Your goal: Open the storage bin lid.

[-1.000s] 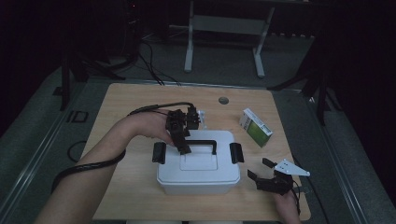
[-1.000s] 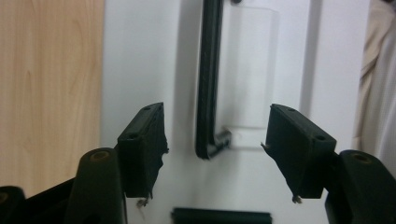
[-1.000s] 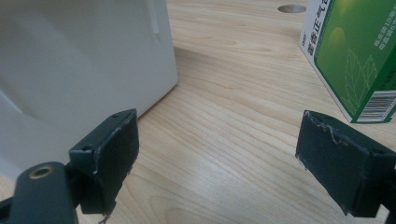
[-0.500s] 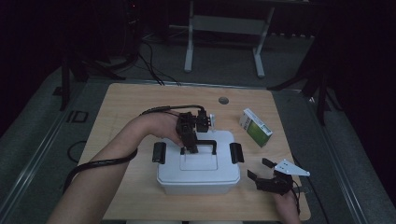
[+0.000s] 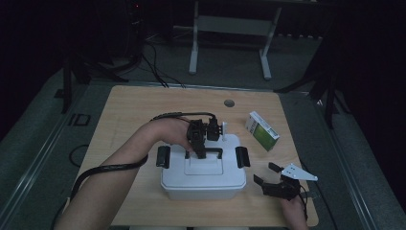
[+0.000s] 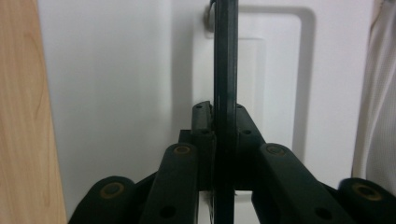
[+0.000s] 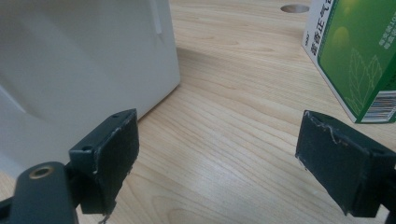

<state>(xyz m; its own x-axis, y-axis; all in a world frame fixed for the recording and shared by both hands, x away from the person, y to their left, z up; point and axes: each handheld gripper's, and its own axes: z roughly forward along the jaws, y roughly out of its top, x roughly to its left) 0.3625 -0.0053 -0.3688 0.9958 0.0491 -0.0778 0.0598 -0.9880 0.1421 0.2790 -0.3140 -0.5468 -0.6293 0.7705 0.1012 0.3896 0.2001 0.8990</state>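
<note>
White storage box (image 5: pixel 203 165) sits on the near half of the wooden surface (image 5: pixel 143 105), close to the front edge, and we see a black latch (image 5: pixel 163 156) on its left side and another latch (image 5: pixel 242 156) on its right. Nearest to us, at the front right corner of the surface, the right claw (image 5: pixel 268 177) lies low beside the box with its jaws spread wide and nothing between them; the grey three-cornered plate (image 5: pixel 298 172) rides on top of it. In the right gripper view we look between its two pads (image 7: pixel 112 149) at bare wood, the box wall (image 7: pixel 84 60) close on one side and the green carton (image 7: pixel 355 56) on the other, neither touched.

A little farther in, the left forearm reaches across the box from the front left, a black cable (image 5: pixel 110 167) trailing along it. The left claw (image 5: pixel 200 152) is down on the lid (image 5: pixel 203 165), clamped on the black carry handle (image 5: pixel 206 152). In the left gripper view we see both jaws pressed against the thin dark bar of the handle (image 6: pixel 225 70), which stands upright from the recessed panel of the white lid (image 6: pixel 121 84).

Beyond the box, to the right, the green carton (image 5: pixel 262 131) lies apart from it. Farther still, a round grommet hole (image 5: pixel 229 103) marks the surface near the far edge.
</note>
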